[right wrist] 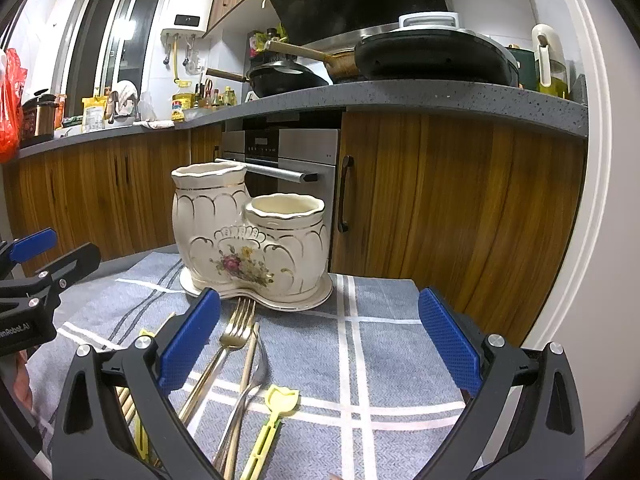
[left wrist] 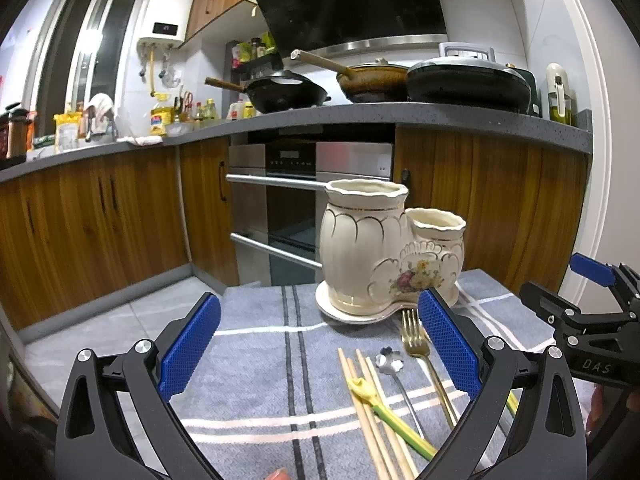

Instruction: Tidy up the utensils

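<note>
A cream ceramic two-pot utensil holder (left wrist: 372,248) with a flower print stands on its saucer at the far edge of a grey checked cloth (left wrist: 256,360); it also shows in the right wrist view (right wrist: 248,240). In front of it lie a gold fork (left wrist: 420,344), wooden chopsticks (left wrist: 372,416), a yellow-green utensil (left wrist: 384,412) and a small flower-headed spoon (left wrist: 390,364). The right wrist view shows the gold fork (right wrist: 232,332), a silver utensil (right wrist: 248,392) and a yellow tulip-shaped utensil (right wrist: 276,412). My left gripper (left wrist: 320,344) is open and empty above the cloth. My right gripper (right wrist: 320,344) is open and empty.
Wooden kitchen cabinets (left wrist: 100,216) and a built-in oven (left wrist: 292,200) stand behind the table. The counter (left wrist: 360,116) above holds pans and bottles. The right gripper's body (left wrist: 588,320) shows at the right edge of the left wrist view.
</note>
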Demonstrator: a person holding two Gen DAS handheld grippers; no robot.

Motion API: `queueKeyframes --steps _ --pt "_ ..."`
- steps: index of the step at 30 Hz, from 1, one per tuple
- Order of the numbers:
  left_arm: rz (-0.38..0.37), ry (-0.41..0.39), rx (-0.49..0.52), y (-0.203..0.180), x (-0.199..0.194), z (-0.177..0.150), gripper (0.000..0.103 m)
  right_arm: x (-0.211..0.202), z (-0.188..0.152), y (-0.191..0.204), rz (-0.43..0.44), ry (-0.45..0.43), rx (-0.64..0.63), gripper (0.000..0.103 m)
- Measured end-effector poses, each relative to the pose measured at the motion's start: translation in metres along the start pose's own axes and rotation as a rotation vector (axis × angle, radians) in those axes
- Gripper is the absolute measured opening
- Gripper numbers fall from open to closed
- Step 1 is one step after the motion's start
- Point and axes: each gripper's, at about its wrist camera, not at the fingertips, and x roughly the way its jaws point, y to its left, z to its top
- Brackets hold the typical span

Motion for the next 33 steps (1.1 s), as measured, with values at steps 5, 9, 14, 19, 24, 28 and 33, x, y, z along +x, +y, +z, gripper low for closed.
queueKeyframes --steps 5,9,14,19,24,28,33 --pt "-0.013 0.004 -0.002 0.004 0.002 -0.008 0.098 0.006 0.002 -0.007 0.014 0.052 -0.005 0.098" --pt "-0.039 0.028 -0.011 0.005 0.004 -0.002 0.098 0.010 -0.002 -0.018 0.017 0.111 0.033 0.098" --pt "-0.048 0.113 0.018 0.003 0.006 -0.003 0.098 0.012 -0.012 -0.032 0.033 0.172 0.054 0.098" --pt "-0.065 0.207 0.056 0.001 0.008 -0.011 0.097 0.009 -0.017 -0.034 0.078 0.204 0.058 0.098" --pt "-0.093 0.345 0.068 0.005 0.021 -0.027 0.095 0.012 -0.021 -0.030 0.105 0.242 0.024 0.098" --pt "-0.096 0.371 0.079 0.006 0.022 -0.032 0.094 0.015 -0.023 -0.024 0.149 0.265 0.010 0.093" --pt "-0.074 0.388 0.016 0.024 0.031 -0.028 0.094 0.014 -0.026 0.008 0.297 0.306 -0.055 0.079"
